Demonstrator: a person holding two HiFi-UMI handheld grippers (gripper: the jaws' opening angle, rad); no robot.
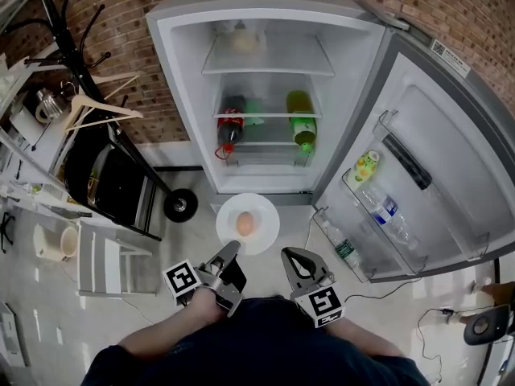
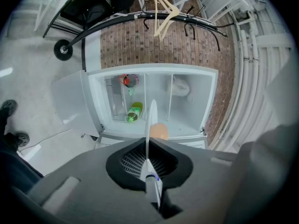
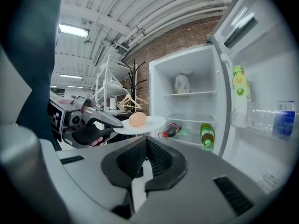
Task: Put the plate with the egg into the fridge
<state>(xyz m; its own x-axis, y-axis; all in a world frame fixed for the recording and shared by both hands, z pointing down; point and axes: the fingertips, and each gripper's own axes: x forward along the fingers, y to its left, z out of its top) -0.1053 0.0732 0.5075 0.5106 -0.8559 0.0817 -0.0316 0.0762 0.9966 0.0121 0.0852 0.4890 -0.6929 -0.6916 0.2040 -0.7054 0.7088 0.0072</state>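
A white plate point(image 1: 259, 230) carrying a brown egg point(image 1: 245, 224) hangs level in front of the open fridge point(image 1: 269, 95), just outside its bottom sill. My left gripper point(image 1: 232, 251) is shut on the plate's near rim. The left gripper view shows the plate point(image 2: 152, 118) edge-on between the jaws, with the egg point(image 2: 160, 130) beside it. My right gripper point(image 1: 290, 255) is shut and empty, a little right of the plate. In the right gripper view the plate point(image 3: 150, 123), the egg point(image 3: 137, 119) and the left gripper point(image 3: 103, 121) sit ahead of the closed right gripper point(image 3: 145, 142).
The fridge door point(image 1: 434, 175) stands swung out to the right, with bottles point(image 1: 385, 212) in its racks. A cola bottle point(image 1: 229, 129) and green bottles point(image 1: 302, 117) lie on the fridge's middle shelf. A coat rack with hangers point(image 1: 96, 103), a black cart point(image 1: 113, 179) and a white stool point(image 1: 105, 260) are at left.
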